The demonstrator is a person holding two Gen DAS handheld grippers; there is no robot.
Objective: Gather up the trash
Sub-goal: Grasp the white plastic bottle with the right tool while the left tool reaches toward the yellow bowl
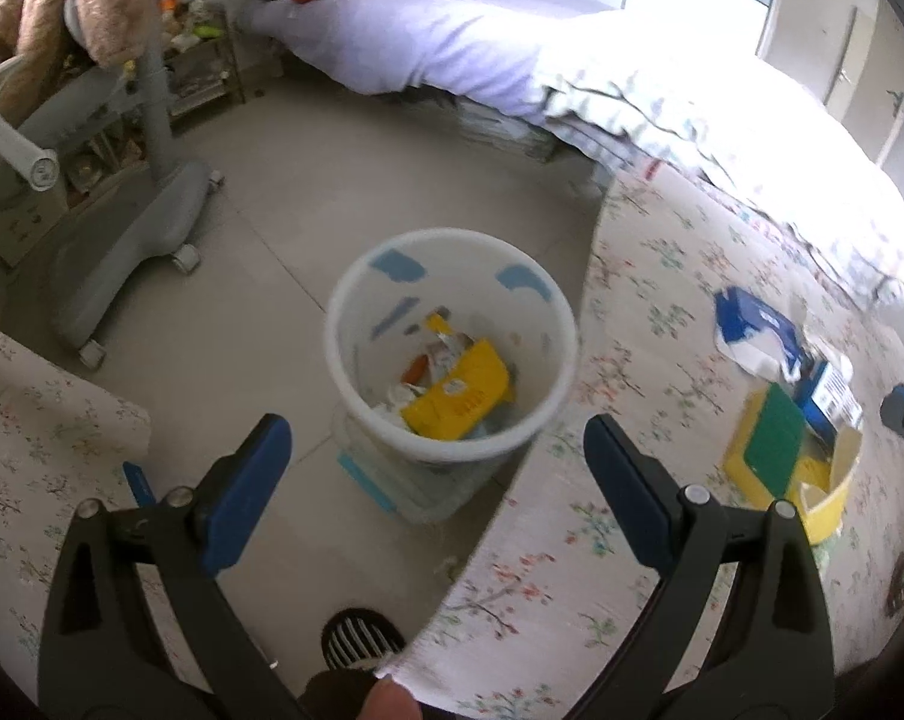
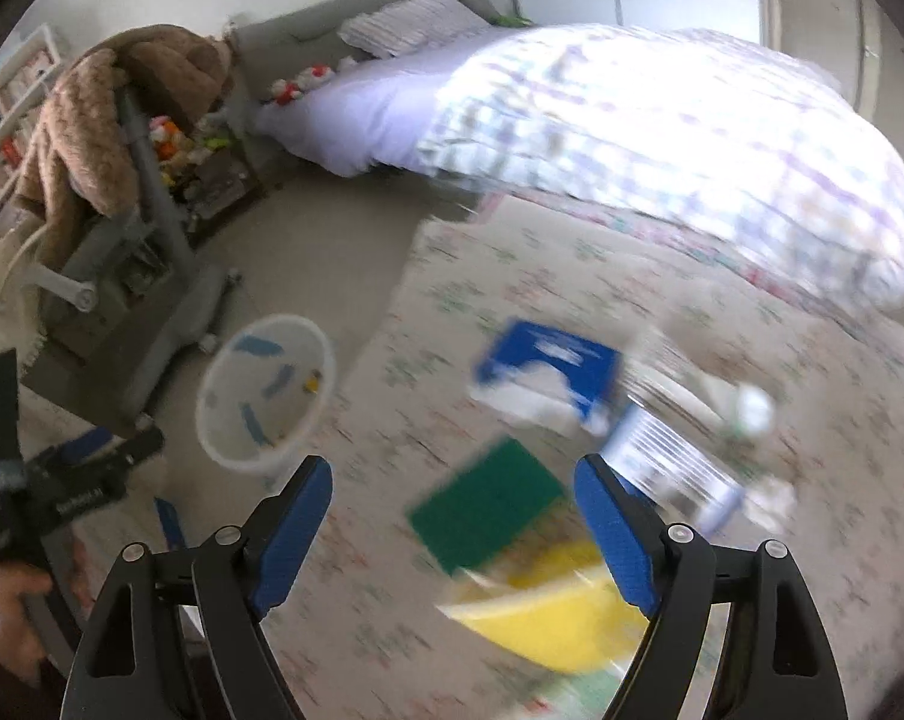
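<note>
A: What is the trash looking like?

B: A white wastebasket is standing on the tiled floor, just beside the edge of a floral-cloth desk. Inside it, a yellow carton is lying on top of crumpled wrappers. On the desk, a blue-and-white tissue pack is lying near a yellow box with a green panel; something blue and white is sitting between them, too blurred to name.

A: And the tongs?

B: The left tongs are standing wide apart, holding nothing, hovering over the near side of the wastebasket's rim without touching it. The right tongs are also spread wide and empty, hanging above the green panel and the yellow box. The right view is smeared, so I cannot tell whether a finger is brushing anything. In that view the tissue pack is lying beyond the panel, and the left gripper is showing at the left edge, gripped by a hand.

A: How much room is showing around them?

B: The desk edge is curving just right of the wastebasket. A grey wheeled chair base is standing apart to the left on the floor, with bare tiles between them. A bed with a patterned quilt is lying behind the desk.
</note>
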